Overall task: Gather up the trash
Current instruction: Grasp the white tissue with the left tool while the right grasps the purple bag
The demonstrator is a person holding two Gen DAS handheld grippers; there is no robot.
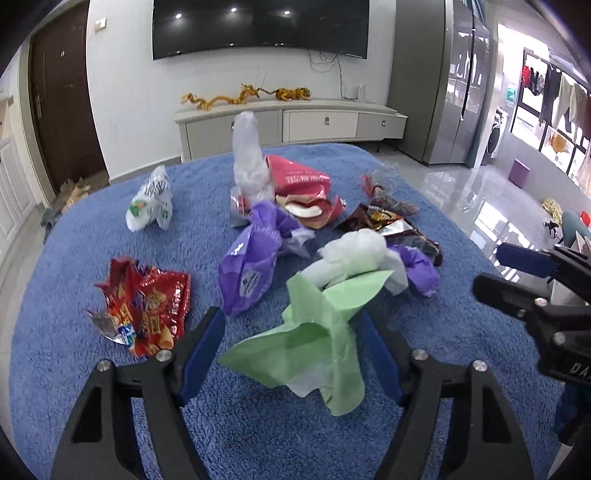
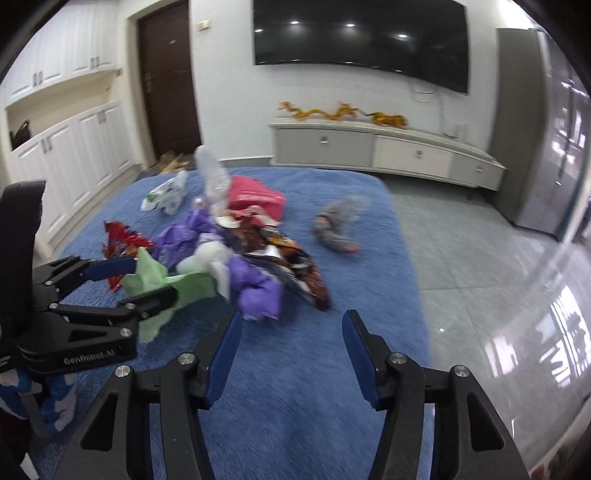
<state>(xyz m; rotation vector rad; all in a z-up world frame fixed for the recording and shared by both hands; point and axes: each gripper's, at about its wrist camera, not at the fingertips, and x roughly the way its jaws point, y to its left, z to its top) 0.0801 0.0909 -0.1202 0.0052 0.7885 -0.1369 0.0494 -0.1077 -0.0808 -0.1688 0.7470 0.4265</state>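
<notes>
Straddling the crumpled green paper (image 1: 314, 332), your left claw (image 1: 291, 354) stands apart, pads not visibly pressing; it lies on the blue rug (image 1: 74, 258), nearest this hand. Your right claw (image 2: 291, 358) gapes empty, the purple wrapper (image 2: 258, 291) just ahead.

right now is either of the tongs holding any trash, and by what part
Left tongs bracket the green paper at its crumpled middle, but a firm pinch cannot be told. Right tongs hold nothing.

Wrappers (image 1: 258, 258) heaped on rug (image 1: 74, 258), cabinet (image 1: 288, 125) behind, television (image 1: 258, 26) above
</notes>
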